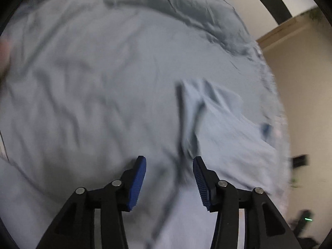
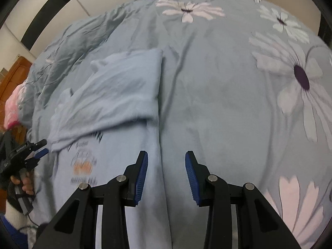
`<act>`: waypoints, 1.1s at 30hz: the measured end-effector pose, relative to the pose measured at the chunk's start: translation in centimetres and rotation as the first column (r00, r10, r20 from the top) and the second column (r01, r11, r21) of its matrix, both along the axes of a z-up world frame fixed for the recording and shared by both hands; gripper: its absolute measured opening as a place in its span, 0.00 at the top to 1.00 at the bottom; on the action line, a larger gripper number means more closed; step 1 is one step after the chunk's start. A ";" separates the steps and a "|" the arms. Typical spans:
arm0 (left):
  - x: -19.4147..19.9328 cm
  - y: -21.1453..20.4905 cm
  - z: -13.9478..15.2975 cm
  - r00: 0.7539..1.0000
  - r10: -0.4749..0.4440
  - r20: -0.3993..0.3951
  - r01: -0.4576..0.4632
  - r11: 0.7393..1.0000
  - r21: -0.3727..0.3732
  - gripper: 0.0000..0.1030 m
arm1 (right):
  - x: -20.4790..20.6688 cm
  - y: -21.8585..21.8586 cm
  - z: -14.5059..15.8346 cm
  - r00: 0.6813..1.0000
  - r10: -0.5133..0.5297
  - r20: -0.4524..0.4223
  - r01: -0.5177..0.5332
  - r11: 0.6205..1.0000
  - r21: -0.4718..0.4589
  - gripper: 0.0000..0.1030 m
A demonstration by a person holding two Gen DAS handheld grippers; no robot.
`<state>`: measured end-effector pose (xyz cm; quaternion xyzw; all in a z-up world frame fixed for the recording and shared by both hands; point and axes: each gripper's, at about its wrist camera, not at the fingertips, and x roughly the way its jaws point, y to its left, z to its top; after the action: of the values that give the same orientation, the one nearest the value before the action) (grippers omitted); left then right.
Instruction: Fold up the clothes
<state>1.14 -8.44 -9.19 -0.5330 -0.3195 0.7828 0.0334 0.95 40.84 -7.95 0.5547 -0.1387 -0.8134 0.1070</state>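
Though rumpled, soft pale-blue garment [image 2: 108, 95]

left wrist view motion-blurred throughout, pale blue cotton garment [image 1: 217, 112] folds smeared, printed chest graphic [image 2: 83, 164] on it unreadable, pink knitted item [image 2: 12, 108] cut by frame edge, person's hand [image 2: 26, 183] partly hidden behind left hand-held gripper [image 2: 42, 147]

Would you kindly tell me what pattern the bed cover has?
Grey-blue bed cover with large white daisies, dark purple centres; clearest in the right wrist view.
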 end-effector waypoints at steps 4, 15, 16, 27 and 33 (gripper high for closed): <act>4.2 2.0 -0.8 0.993 -0.091 0.080 0.090 0.996 0.014 0.42 | 3.0 1.5 -1.1 0.991 0.043 0.129 -0.029 0.994 -0.105 0.63; 11.6 4.8 -2.9 0.959 -0.179 0.221 0.159 0.982 0.106 0.42 | 7.3 2.0 -3.8 0.935 0.120 0.333 -0.034 0.967 -0.252 0.63; 12.2 4.9 -3.0 0.955 -0.189 0.228 0.167 0.980 0.112 0.42 | 7.3 1.9 -3.7 0.932 0.129 0.340 -0.044 0.968 -0.247 0.63; 15.5 6.0 -2.7 0.913 -0.269 0.306 0.253 0.963 0.090 0.44 | 8.5 1.5 -4.6 0.880 0.206 0.427 -0.105 0.963 -0.249 0.71; 16.5 6.7 -2.0 0.901 -0.315 0.298 0.311 0.948 0.061 0.92 | 9.2 0.3 -2.9 0.890 0.275 0.363 -0.180 0.945 -0.273 0.98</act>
<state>17.61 -1.77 -11.19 -0.6913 -0.2357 0.6737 0.1123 10.18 41.18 -10.80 0.7039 -0.1850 -0.6440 0.2357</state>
